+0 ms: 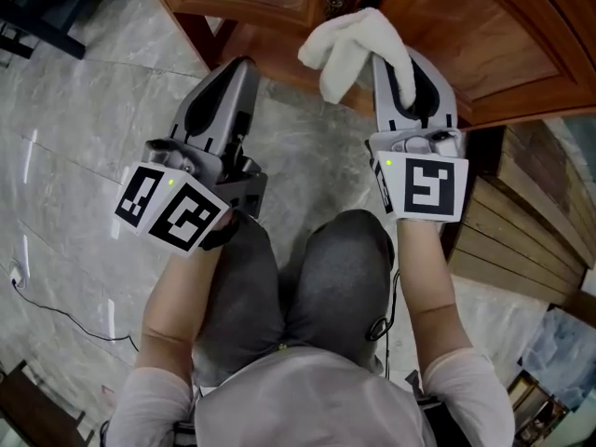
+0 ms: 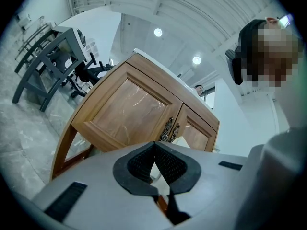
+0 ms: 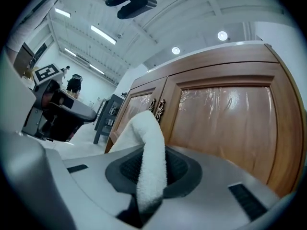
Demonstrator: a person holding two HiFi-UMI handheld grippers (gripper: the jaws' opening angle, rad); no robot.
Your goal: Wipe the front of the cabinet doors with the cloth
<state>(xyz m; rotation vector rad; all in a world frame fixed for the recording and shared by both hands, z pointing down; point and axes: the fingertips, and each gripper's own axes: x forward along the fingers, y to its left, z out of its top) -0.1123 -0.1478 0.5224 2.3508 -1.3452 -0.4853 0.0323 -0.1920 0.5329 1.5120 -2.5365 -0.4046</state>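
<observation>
The wooden cabinet [image 1: 484,35] stands just ahead of me, its two doors closed and its ornate metal handles [image 1: 335,3] at the centre. A white cloth [image 1: 358,49] hangs bunched from my right gripper [image 1: 402,63], which is shut on it a short way in front of the right door [image 3: 225,123]. In the right gripper view the cloth [image 3: 149,162] is pinched between the jaws and folds over toward the handles [image 3: 157,109]. My left gripper [image 1: 242,73] is shut with nothing in it, held lower left of the cloth and pointing at the left door [image 2: 127,111].
Grey marble floor [image 1: 84,110] spreads to the left, with a thin cable [image 1: 56,310] lying on it. A slatted wooden piece [image 1: 521,222] sits to the right of the cabinet. Dark metal chairs [image 2: 48,61] stand beyond the cabinet's left side. My knees [image 1: 307,277] are below the grippers.
</observation>
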